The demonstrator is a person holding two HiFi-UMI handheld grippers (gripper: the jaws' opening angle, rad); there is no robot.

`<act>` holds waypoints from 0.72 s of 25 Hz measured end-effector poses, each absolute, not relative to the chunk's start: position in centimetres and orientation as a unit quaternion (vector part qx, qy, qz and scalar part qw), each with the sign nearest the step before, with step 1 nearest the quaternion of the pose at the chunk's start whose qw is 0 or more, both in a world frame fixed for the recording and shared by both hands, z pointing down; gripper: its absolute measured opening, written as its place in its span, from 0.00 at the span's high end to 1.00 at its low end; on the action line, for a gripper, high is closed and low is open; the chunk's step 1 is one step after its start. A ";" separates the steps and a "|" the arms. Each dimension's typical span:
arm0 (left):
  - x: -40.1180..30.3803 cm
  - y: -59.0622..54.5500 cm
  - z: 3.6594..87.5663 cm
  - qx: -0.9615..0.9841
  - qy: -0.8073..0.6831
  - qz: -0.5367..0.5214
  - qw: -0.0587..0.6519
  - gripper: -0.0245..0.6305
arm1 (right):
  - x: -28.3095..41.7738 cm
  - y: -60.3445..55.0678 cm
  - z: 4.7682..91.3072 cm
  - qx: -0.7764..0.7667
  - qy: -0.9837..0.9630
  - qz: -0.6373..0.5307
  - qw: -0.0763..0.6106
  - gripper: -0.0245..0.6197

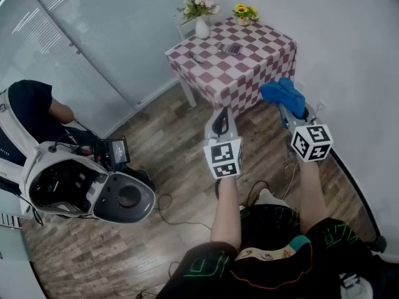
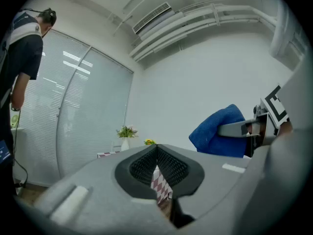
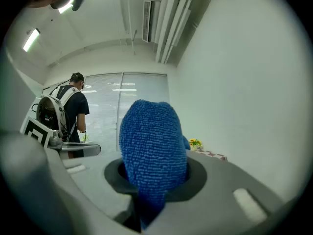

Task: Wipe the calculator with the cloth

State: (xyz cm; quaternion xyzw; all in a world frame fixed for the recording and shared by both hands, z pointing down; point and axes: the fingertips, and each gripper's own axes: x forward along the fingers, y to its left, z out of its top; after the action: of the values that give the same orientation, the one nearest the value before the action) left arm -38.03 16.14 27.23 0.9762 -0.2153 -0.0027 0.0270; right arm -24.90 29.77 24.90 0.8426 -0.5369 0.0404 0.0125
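**Cloth gripped, calculator on the far tabletop**

At the far left a bystander (image 1: 30,108) in a dark top stands on the wood floor (image 1: 174,161). Just beside that person is a bulky white-and-grey device (image 1: 87,189); what it is cannot be told.

Toward the middle, the left gripper (image 1: 219,116) is held out in the air above the floor. Its jaws are together at the tips and hold nothing. Only a sliver of checked fabric shows through the gap beneath them in the left gripper view.

Beyond it, in the corner of the room, stands the tabletop (image 1: 252,70), covered in a red-and-white checked cover. The calculator (image 1: 229,48) lies flat near its middle, well apart from both grippers. A small dark object (image 1: 195,58) lies to the calculator's left. A white vase (image 1: 202,27) of flowers stands at the back edge, and a small pot of yellow flowers (image 1: 243,12) stands to the vase's right.

At the right, the right gripper (image 1: 290,112) is clamped on the blue cloth (image 1: 283,92). The cloth bunches up out of the jaws and hangs in the air near the tabletop's front corner, not touching it.
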 end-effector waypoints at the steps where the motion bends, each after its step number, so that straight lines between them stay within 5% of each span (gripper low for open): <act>1: -38.2 16.3 27.1 0.976 -0.216 -0.003 0.026 0.95 | -25.0 30.0 24.8 0.845 -0.533 0.037 0.006 0.81; 18: -37.0 15.1 28.2 0.978 -0.201 -0.022 0.050 0.95 | -23.5 30.7 25.9 0.863 -0.503 0.042 0.028 0.81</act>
State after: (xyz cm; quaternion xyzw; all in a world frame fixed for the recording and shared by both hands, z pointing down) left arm -37.00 15.14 28.17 0.9781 -0.2007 -0.0220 0.0503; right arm -23.46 30.67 25.91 0.8629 -0.5029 0.0420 0.0276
